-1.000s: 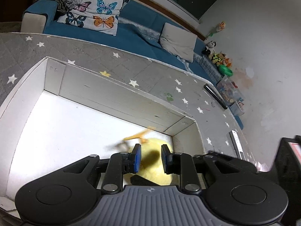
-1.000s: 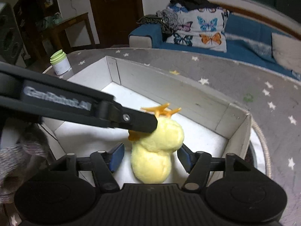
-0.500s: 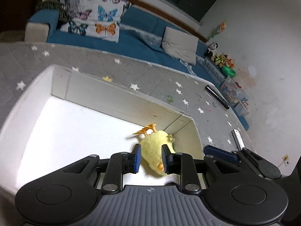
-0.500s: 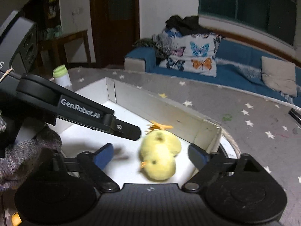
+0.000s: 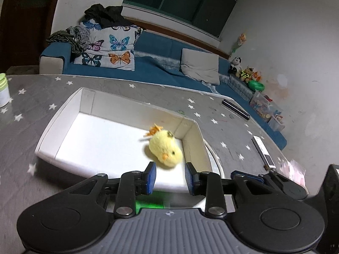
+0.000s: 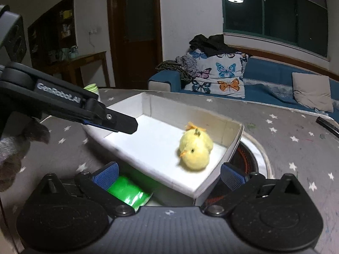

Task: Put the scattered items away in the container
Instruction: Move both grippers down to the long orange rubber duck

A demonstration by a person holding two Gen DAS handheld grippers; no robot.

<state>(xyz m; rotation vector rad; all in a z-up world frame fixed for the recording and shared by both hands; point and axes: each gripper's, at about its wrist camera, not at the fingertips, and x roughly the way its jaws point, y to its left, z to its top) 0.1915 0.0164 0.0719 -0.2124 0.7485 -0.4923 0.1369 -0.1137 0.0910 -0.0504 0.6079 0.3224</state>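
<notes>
A yellow plush chick [image 5: 165,148] [image 6: 195,150] lies on its side on the floor of the white box [image 5: 127,110] [image 6: 180,110], near the box's right end wall. My left gripper [image 5: 170,176] hangs short of the chick over the box's near edge, its jaws opening with nothing between them. In the right wrist view its black fingers [image 6: 118,121] reach in from the left above the box. My right gripper [image 6: 168,175] is behind the box's near corner, its jaws still opening and holding nothing. A green packet [image 6: 127,192] [image 5: 148,203] lies on the table against the box's near side.
The box stands on a grey star-patterned table [image 5: 31,110]. A white jar with a green lid [image 5: 3,91] [image 6: 91,89] is at the far left. A black bar [image 5: 235,109] and a white remote [image 5: 262,151] lie to the right. A round recess [image 6: 245,154] sits beside the box.
Both grippers have drawn back and upward out of the box and their jaws have spread. The chick, earlier between the pads, now lies free on the box floor.
</notes>
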